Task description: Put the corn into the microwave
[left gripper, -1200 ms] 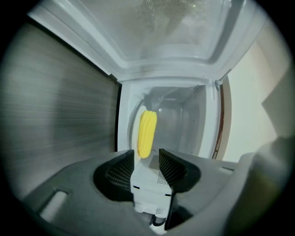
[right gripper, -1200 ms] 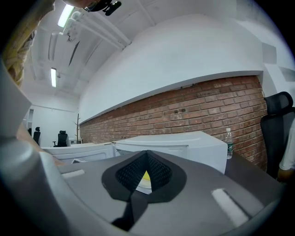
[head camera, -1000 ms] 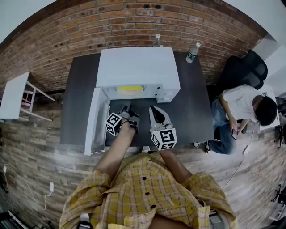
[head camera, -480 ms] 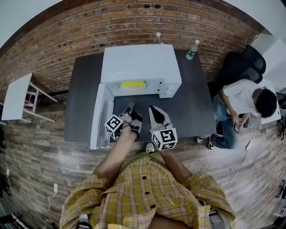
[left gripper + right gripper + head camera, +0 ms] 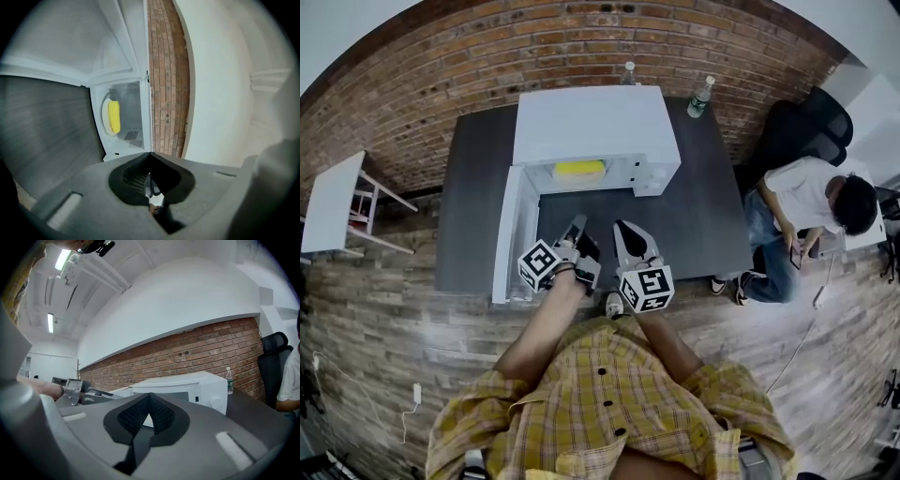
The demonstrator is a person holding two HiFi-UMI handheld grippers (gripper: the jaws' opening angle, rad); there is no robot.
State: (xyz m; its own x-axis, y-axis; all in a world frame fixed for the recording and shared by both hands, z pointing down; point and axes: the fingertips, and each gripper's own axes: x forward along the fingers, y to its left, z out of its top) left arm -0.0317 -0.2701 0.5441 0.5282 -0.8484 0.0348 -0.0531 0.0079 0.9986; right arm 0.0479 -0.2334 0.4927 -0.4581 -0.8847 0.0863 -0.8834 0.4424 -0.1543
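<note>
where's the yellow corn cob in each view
Head view: yellow corn cob at upper centre, inside the open white microwave.
Left gripper view: corn cob left of centre, inside the cavity.
Right gripper view: not visible.
Shared landmark: the white microwave.

Head view: microwave [image 5: 595, 127] top covers most of the cavity, only a front strip of the corn [image 5: 578, 170] shows, plate [image 5: 104, 117] hidden there. Right gripper view: right gripper [image 5: 149, 399] body blocks the microwave's lower half, cavity inside unreadable. Bottle [image 5: 700, 97] label too small to read. Person [image 5: 609, 403] cut off at the bottom edge.
</note>
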